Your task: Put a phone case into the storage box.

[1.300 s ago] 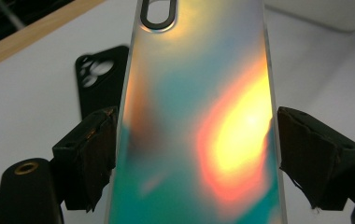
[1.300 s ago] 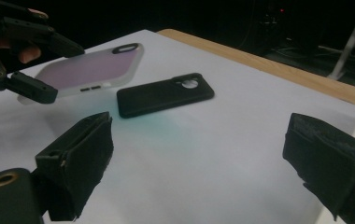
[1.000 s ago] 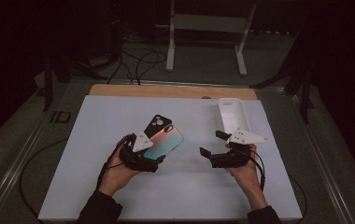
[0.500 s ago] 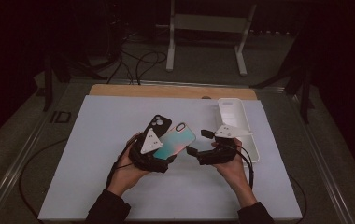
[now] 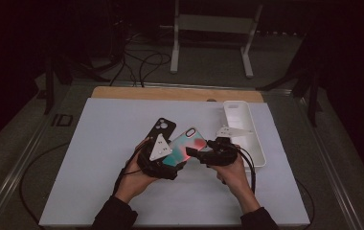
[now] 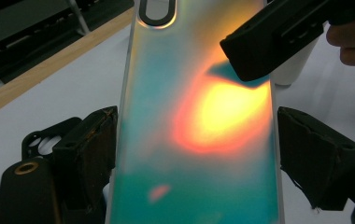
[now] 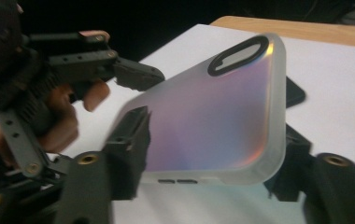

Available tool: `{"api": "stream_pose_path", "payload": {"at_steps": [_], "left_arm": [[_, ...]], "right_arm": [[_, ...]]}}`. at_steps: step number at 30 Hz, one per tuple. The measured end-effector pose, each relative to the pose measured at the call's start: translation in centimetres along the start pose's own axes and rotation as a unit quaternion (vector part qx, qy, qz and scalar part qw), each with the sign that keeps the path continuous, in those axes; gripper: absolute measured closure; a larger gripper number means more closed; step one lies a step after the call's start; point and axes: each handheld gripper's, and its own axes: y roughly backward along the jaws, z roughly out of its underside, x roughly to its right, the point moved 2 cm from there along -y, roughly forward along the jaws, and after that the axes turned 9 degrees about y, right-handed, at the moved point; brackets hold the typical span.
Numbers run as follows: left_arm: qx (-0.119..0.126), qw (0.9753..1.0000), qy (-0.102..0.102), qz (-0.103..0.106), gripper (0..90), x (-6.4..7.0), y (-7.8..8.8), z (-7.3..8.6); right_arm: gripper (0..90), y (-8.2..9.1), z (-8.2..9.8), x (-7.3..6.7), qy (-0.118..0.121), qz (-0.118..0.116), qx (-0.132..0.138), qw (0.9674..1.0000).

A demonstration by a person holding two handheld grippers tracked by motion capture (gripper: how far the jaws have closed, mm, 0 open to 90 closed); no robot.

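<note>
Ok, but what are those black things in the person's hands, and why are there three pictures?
Those are grabbing tools, a bit like big tongs with two black jaws. A person holds one in each hand. The high view looks down on the table from above. The left gripper view and right gripper view come from little cameras riding on each tool, so you see the jaws up close. On the white mat lie a black phone case and, to the right, a white case. The left tool holds a shiny phone case, teal and orange, up off the mat. The right tool has that case's other end between its jaws, which have just been closing; whether they squeeze it yet is hard to tell.
</note>
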Motion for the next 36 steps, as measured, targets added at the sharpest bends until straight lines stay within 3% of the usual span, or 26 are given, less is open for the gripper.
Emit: {"api": "stream_pose_path", "payload": {"at_steps": [5,6,13,30,31,32,34,36], "left_arm": [[-0.005,1.0,-0.002,0.004,16.8,0.4,-0.4,0.0],[-0.006,1.0,-0.001,0.005,16.9,0.4,-0.4,0.0],[-0.008,0.9999,-0.003,0.007,17.0,0.5,-0.5,0.0],[-0.015,0.9999,-0.001,0.001,16.9,0.7,-1.0,0.2],[-0.015,0.9999,-0.004,-0.005,17.3,0.7,-0.9,0.3],[-0.015,0.9998,-0.004,-0.011,26.4,0.6,-0.9,0.3],[-0.008,1.0,0.004,0.002,25.7,0.5,-0.8,0.4],[-0.013,0.9999,0.003,0.0,25.4,0.5,-0.9,0.5]], "right_arm": [[44.9,0.0,0.0,0.0,-0.005,-0.004,0.001,1.0],[58.0,-0.3,-0.3,-0.6,-0.003,-0.009,-0.001,1.0],[69.1,-0.6,-0.4,-1.1,0.0,-0.023,-0.008,0.9997],[82.4,-1.0,-0.7,-1.8,0.012,-0.034,-0.012,0.9993],[84.2,-1.0,-0.7,-1.9,0.015,-0.033,-0.011,0.9993],[85.6,-1.0,-0.7,-1.9,0.017,-0.03,-0.011,0.9993],[86.5,-0.9,-0.8,-2.0,0.019,-0.032,-0.008,0.9993],[86.7,-0.9,-0.9,-2.1,0.027,-0.033,-0.009,0.9991]]}}
